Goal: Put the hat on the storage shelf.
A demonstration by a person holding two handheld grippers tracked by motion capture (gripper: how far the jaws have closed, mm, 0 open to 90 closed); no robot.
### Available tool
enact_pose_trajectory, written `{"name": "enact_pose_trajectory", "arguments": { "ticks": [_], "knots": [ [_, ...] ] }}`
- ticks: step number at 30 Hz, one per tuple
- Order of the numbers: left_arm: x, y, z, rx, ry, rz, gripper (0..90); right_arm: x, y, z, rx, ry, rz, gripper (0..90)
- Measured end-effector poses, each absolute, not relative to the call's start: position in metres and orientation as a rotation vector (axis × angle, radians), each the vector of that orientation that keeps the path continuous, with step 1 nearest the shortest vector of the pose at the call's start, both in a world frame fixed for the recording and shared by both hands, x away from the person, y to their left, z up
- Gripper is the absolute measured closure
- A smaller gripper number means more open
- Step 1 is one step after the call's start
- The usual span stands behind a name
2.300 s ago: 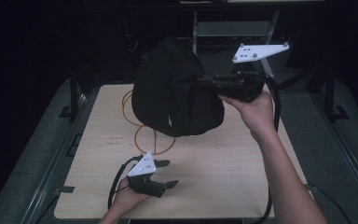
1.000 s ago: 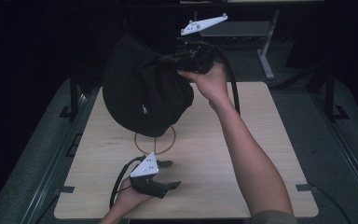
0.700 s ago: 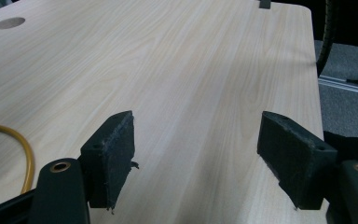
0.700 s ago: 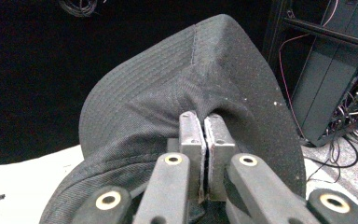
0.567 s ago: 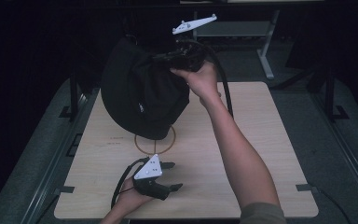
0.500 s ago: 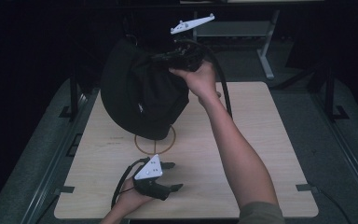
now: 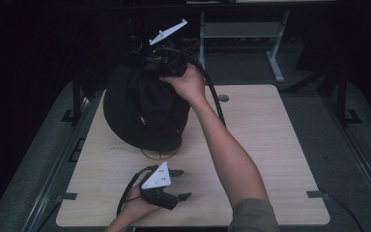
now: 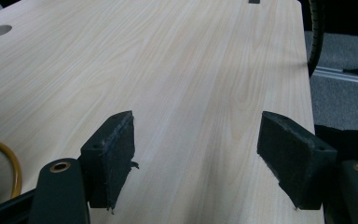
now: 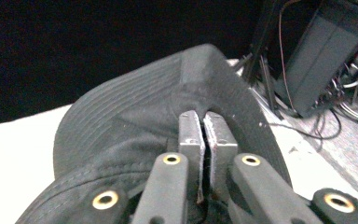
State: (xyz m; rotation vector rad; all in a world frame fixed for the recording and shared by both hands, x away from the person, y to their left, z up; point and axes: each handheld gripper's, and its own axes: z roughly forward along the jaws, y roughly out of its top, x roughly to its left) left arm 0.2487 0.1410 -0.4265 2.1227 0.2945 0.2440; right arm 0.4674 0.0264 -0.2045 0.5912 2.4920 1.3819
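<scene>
A black brimmed hat (image 7: 145, 111) hangs at the table's back left, its lower edge down at the tabletop over an orange ring (image 7: 159, 154). My right gripper (image 7: 163, 67) holds it from above, jaws shut on a fold of its fabric. In the right gripper view the pads (image 9: 189, 135) pinch the hat (image 9: 135, 107) near its brim. My left gripper (image 7: 182, 184) lies near the front edge, held by a hand. Its jaws (image 8: 198, 135) stand open over bare wood, and part of the ring (image 8: 9, 158) shows at their left.
The light wooden table (image 7: 270, 145) has a round cable hole (image 7: 223, 97) at the back. Dark rails run along both sides. A grey metal frame (image 7: 241, 29) stands behind the table. A black cable (image 7: 212, 92) loops from the right gripper.
The right hand has carried the hat leftward and down, from above the table to its back left. The left gripper has stayed where it was.
</scene>
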Motion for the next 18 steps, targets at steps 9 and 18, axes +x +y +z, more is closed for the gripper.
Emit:
{"name": "enact_pose_trajectory", "arguments": {
  "ticks": [9, 18],
  "knots": [
    [0.245, 0.139, -0.426, 2.097, 0.294, 0.226, 27.0, 0.474, 0.017, -0.22, 0.708, 2.483, 1.414, 52.1],
    [0.245, 0.141, -0.427, 2.099, 0.302, 0.233, 27.0, 0.459, -0.023, -0.229, 0.76, 2.444, 1.522, 43.8]
  ]
}}
